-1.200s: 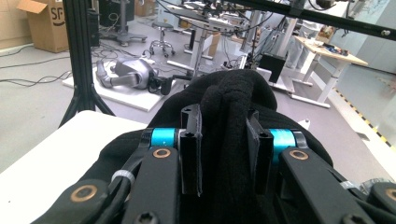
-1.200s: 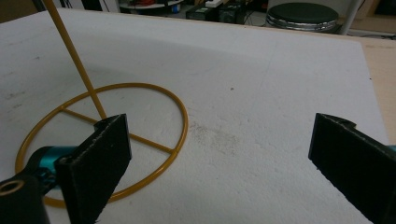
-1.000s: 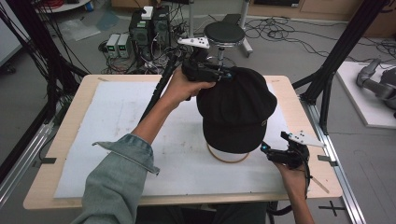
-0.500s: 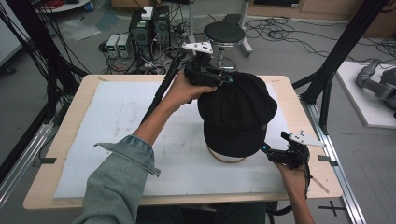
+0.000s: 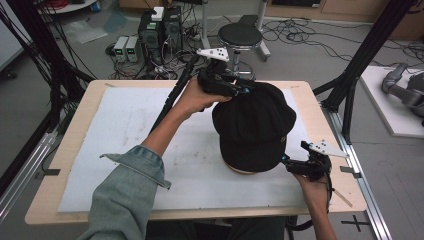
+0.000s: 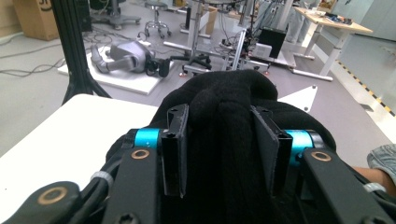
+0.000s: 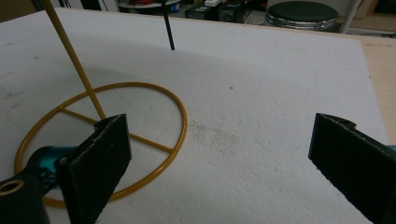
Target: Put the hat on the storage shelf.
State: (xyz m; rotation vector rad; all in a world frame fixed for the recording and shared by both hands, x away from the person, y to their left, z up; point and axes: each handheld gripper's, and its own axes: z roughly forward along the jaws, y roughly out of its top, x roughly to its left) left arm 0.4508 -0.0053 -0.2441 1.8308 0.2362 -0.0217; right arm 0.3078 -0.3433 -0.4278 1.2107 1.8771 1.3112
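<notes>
Right gripper [image 5: 289, 162]: at the near right of the table, jaws spread wide and holding nothing; in its own view they stand over the white mat, just beside the ring base.
Stand [image 7: 100, 140]: a yellow wire ring with a thin upright rod, resting flat on the white mat [image 5: 125, 150].
Black cap [image 5: 255, 125]: sits on top of the stand, right of the table's middle.
Left gripper [image 5: 242, 91]: at the far edge of the cap, jaws pinching a fold of its black cloth.
Done: the cap is gripped at its far side.
Left: I judge the cap is either being lifted off the stand or settled onto it; which one I cannot tell. The free right gripper has not yet taken part.
</notes>
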